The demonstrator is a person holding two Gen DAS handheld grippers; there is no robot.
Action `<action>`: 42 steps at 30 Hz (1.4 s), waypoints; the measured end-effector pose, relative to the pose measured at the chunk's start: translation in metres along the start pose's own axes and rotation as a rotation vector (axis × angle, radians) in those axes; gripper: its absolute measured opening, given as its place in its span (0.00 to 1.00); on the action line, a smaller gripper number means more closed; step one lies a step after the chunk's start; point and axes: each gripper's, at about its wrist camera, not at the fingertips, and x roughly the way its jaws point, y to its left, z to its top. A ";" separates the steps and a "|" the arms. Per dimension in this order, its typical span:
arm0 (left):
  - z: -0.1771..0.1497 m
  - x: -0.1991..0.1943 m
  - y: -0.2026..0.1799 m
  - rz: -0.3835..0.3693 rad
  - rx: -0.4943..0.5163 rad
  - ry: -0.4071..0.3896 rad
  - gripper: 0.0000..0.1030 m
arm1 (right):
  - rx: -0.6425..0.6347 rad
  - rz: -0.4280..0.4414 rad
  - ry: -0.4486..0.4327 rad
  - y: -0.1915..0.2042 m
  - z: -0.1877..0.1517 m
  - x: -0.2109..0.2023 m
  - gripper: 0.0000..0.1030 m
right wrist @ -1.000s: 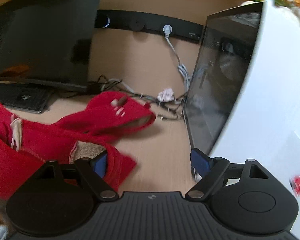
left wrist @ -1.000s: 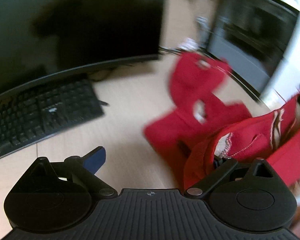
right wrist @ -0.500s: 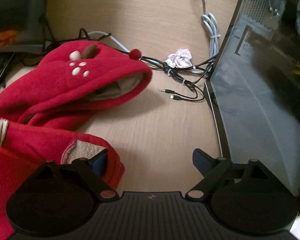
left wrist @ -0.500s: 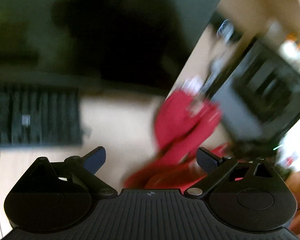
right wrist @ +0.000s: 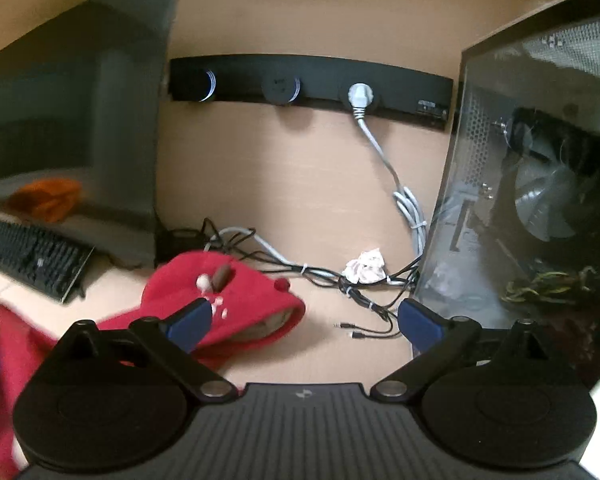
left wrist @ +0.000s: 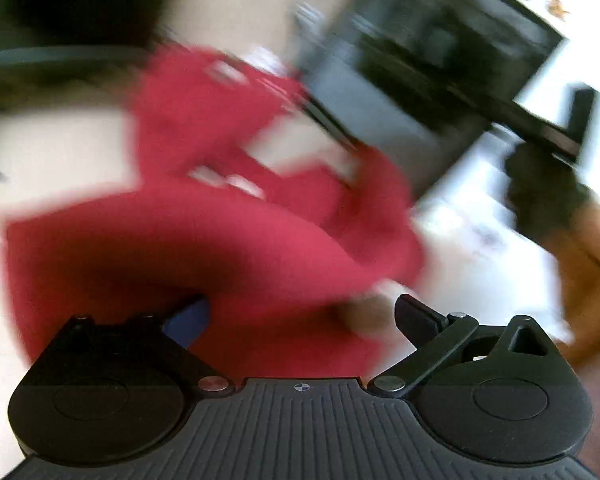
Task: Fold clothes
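While the red hooded garment [right wrist: 236,312] lies on the worktop [right wrist: 332,216] beside the computer case [right wrist: 540,184], left claw [left wrist: 300,312] and right claw [right wrist: 304,320] hover above it, both spread wide, gripping nothing.

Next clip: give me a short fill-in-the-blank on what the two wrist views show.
1. The garment on the desk is ____ in colour.
2. The right gripper has its fingers ____, holding nothing.
3. A white plug sits in the black ____ strip on the wall.
4. The crumpled white paper lies among the ____.

Missing: red; open; socket; cables
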 end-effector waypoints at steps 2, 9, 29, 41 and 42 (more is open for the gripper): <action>0.009 0.003 0.011 0.187 -0.036 -0.118 0.98 | -0.008 0.028 -0.002 0.009 -0.010 -0.001 0.97; -0.001 0.029 0.042 0.442 -0.112 -0.121 0.99 | -0.024 0.078 0.134 0.046 -0.051 0.053 0.95; -0.033 -0.036 0.067 0.250 -0.371 -0.086 0.96 | 0.402 0.191 0.309 -0.008 -0.079 0.095 0.80; -0.005 -0.022 0.061 0.385 -0.221 -0.153 0.36 | 0.114 0.076 0.107 0.017 -0.048 0.059 0.15; -0.007 -0.018 0.062 0.418 -0.195 -0.149 0.39 | 0.087 0.044 0.137 0.016 -0.058 0.069 0.16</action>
